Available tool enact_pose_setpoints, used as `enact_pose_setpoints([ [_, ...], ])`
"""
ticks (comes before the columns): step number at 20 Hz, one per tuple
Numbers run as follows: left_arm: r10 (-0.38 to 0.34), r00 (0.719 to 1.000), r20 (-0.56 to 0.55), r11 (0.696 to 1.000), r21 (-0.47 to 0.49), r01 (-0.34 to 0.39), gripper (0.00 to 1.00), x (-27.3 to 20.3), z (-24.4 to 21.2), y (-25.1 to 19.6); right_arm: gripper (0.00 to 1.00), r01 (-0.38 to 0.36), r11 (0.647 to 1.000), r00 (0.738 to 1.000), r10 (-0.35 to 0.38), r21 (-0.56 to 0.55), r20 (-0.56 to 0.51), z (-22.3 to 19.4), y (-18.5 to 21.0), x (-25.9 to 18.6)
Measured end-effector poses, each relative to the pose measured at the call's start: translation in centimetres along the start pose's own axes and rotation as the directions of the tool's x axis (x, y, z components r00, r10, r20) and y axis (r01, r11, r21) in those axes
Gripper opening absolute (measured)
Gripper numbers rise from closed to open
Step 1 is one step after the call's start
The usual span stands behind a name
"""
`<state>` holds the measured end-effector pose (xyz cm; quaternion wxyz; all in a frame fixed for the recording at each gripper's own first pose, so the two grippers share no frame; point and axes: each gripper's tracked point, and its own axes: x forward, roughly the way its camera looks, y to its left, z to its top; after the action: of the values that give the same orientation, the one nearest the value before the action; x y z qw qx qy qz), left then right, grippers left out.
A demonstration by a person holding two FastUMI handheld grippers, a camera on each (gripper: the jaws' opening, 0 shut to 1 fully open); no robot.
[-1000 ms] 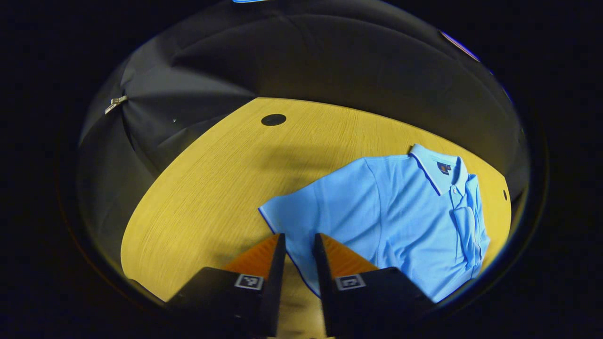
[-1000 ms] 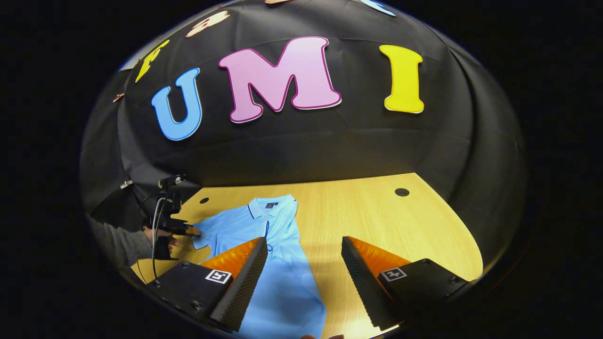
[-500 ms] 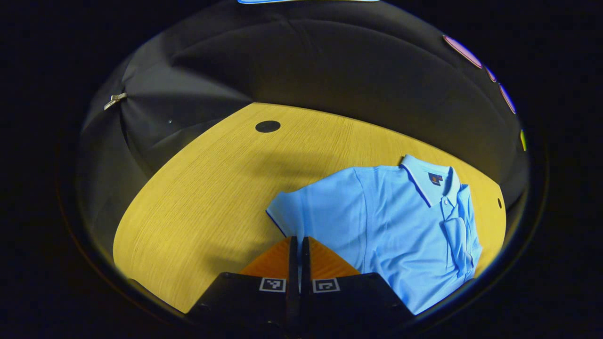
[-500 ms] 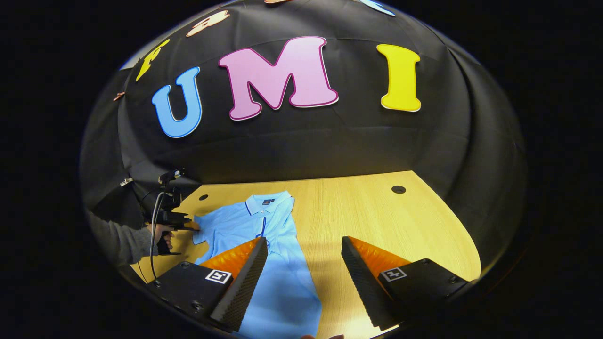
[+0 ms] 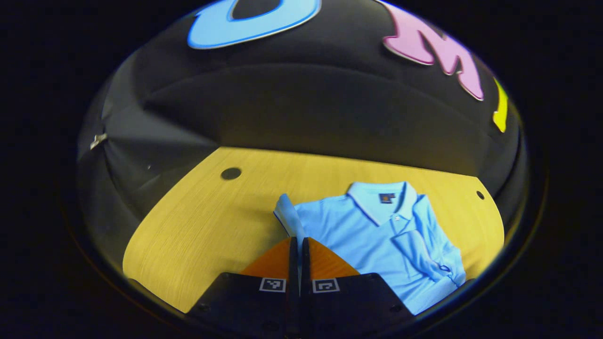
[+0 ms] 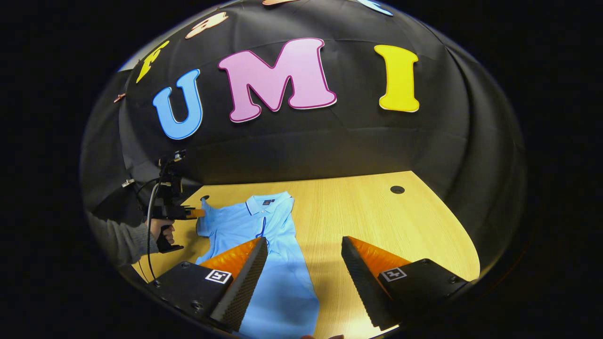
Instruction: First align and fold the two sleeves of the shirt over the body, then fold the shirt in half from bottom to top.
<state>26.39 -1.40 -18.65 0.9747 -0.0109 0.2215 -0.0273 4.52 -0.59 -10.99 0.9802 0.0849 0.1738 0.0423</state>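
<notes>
The jaws of the left gripper [image 5: 297,245] are clenched on the sleeve [image 5: 288,217] hem of the soft, light blue shirt [image 5: 377,235] lying flat on the desk [image 5: 202,221], lifting it limply, while the right gripper [image 6: 304,263] hangs released above the shirt's lower body.

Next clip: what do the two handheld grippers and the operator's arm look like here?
Each gripper has a black blocky body carrying a small square black-and-white marker at the base of each wedge-shaped finger; the right gripper's inner faces are ridged. Farther off in the right gripper view, the left gripper has a black pistol handle, a trailing black cable and a camera on top. The hand holding it emerges from a grey knit sleeve.
</notes>
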Motion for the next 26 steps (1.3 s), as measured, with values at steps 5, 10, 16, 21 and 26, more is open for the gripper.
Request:
enact_pose_setpoints([
  [5,-0.178,0.983,0.046,0.975,0.144,0.170,0.06,-1.8,1.6,-9.1,0.98,0.013,1.000,1.000,-0.013,0.001,-0.006,-0.1,-1.0,-0.6],
  [10,-0.309,0.951,0.023,0.929,0.223,0.296,0.06,-2.6,0.0,-15.9,0.98,0.050,0.999,0.999,-0.050,0.020,-0.011,-0.6,-2.8,-1.4],
  [16,-0.364,0.930,-0.052,0.886,0.287,0.364,0.06,-3.0,-3.6,-19.6,0.98,0.084,0.995,0.996,-0.083,0.047,-0.015,-1.3,-4.3,-2.0],
  [21,-0.336,0.932,-0.138,0.862,0.354,0.363,0.06,-1.3,-7.2,-20.2,0.98,0.096,0.994,0.995,-0.095,0.054,-0.013,-1.3,-4.7,-2.0],
  [26,-0.305,0.939,-0.158,0.860,0.377,0.343,0.06,0.0,-8.0,-20.4,0.98,0.097,0.994,0.995,-0.097,0.052,-0.011,-1.3,-4.7,-2.0],
])
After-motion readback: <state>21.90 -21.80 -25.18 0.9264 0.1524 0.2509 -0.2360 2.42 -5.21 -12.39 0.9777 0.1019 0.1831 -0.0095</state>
